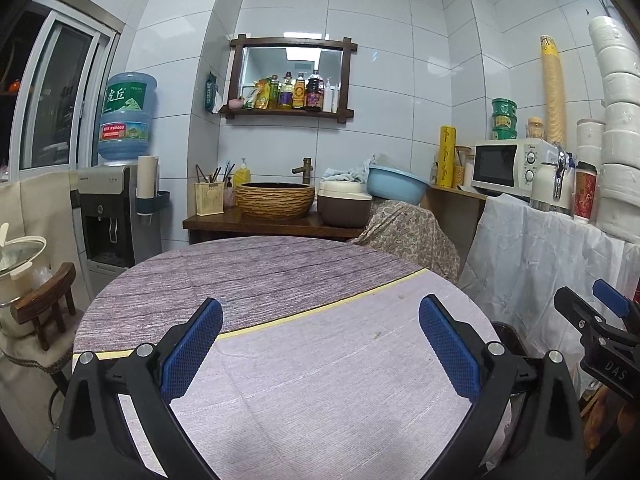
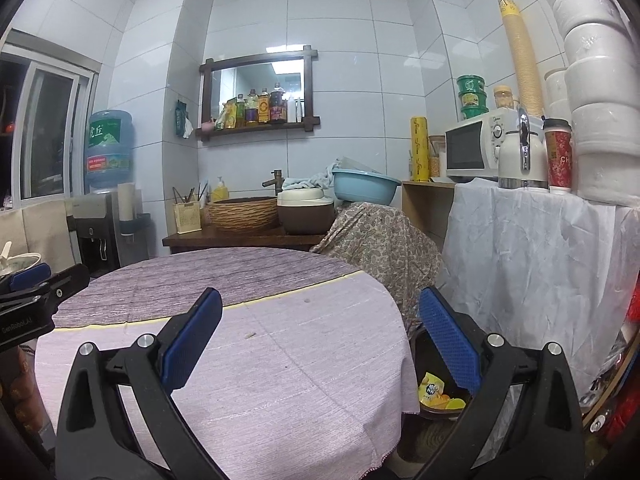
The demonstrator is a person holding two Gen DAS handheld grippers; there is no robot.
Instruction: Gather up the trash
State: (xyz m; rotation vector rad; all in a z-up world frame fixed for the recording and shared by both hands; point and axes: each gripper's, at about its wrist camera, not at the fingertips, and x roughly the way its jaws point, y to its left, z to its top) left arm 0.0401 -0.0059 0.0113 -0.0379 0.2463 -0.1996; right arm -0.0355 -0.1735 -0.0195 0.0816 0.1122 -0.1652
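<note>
Left wrist view. The left gripper (image 1: 320, 344) hovers over the round table (image 1: 304, 392), its blue pads (image 1: 192, 356) spread wide with nothing between them. The cloth under it appears bare apart from a few specks too small to identify. The right gripper (image 1: 600, 328) shows at the right edge, beyond the table rim; its opening cannot be judged from here.

Right wrist view. The right gripper (image 2: 320, 344) also stands wide open and empty, straddling the right rim of the table (image 2: 240, 360). Below and just beside that rim sits a dark trash bin (image 2: 420, 344), and inside it lies a yellow snack wrapper (image 2: 430, 390) with other yellow scraps. A small crumb (image 2: 250, 335) lies on the cloth between the fingers; it is too small to identify. The left gripper (image 2: 28, 292) shows at the left edge.

Judgement. With trash already in the bin and the cloth nearly bare, collection seems close to done. Doing the remaining step well probably means scanning the cloth slowly, lowering a pad flat beside the crumb, pinching without snagging the loose cloth, and releasing only above the bin mouth.
</note>
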